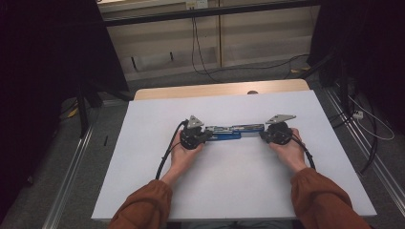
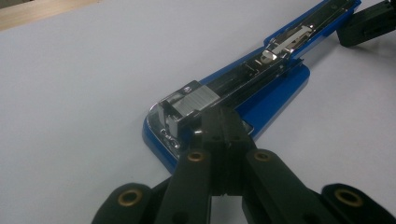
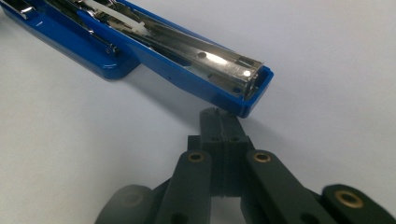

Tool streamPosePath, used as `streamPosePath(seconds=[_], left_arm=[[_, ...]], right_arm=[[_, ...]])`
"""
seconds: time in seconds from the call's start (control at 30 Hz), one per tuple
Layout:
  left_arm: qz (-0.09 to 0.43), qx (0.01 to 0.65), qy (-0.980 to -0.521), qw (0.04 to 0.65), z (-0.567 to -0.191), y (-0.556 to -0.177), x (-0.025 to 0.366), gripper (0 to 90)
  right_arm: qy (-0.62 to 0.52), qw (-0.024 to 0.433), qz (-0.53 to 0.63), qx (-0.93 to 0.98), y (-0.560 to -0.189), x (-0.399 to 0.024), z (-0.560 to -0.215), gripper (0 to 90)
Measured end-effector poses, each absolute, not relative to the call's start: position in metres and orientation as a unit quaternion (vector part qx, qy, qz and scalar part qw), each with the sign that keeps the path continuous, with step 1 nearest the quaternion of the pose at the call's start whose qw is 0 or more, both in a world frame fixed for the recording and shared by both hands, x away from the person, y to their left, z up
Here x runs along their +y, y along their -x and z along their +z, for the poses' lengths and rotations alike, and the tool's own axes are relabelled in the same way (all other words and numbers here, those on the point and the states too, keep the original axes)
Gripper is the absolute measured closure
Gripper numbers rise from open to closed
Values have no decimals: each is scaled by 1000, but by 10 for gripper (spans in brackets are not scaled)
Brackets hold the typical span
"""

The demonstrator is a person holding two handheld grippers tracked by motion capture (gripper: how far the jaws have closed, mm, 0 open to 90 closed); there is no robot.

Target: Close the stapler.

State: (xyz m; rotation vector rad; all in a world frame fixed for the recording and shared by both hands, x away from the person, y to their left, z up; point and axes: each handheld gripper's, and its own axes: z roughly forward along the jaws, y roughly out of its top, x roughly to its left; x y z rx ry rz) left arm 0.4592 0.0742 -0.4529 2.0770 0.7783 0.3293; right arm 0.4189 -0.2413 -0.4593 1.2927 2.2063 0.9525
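Observation:
A blue stapler (image 1: 234, 131) lies swung open and flat across the middle of the white table (image 1: 229, 186), its metal magazine facing up. My left gripper (image 1: 207, 135) is at the stapler's left end. In the left gripper view the stapler (image 2: 275, 91) runs away to the upper right, and my left gripper (image 2: 223, 120) is shut, its tips resting on the blue base beside the magazine's end. My right gripper (image 1: 263, 135) is at the right end. In the right gripper view it (image 3: 218, 116) is shut, with its tips just under the end of the stapler's blue arm (image 3: 163, 53).
A wooden strip (image 1: 219, 89) runs along the table's far edge. Beyond it, cables (image 1: 200, 57) trail over the floor. Metal rails (image 1: 71, 162) flank the table on both sides, and dark curtains stand at left and right. White tabletop surrounds the stapler.

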Motion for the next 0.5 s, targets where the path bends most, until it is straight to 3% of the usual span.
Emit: streamPosePath(seconds=[0.5], left_arm=[[133,312,-832,438,-454,-459,74,900]], right_arm=[[-460,205,353,788,-422,-241,-461,900]])
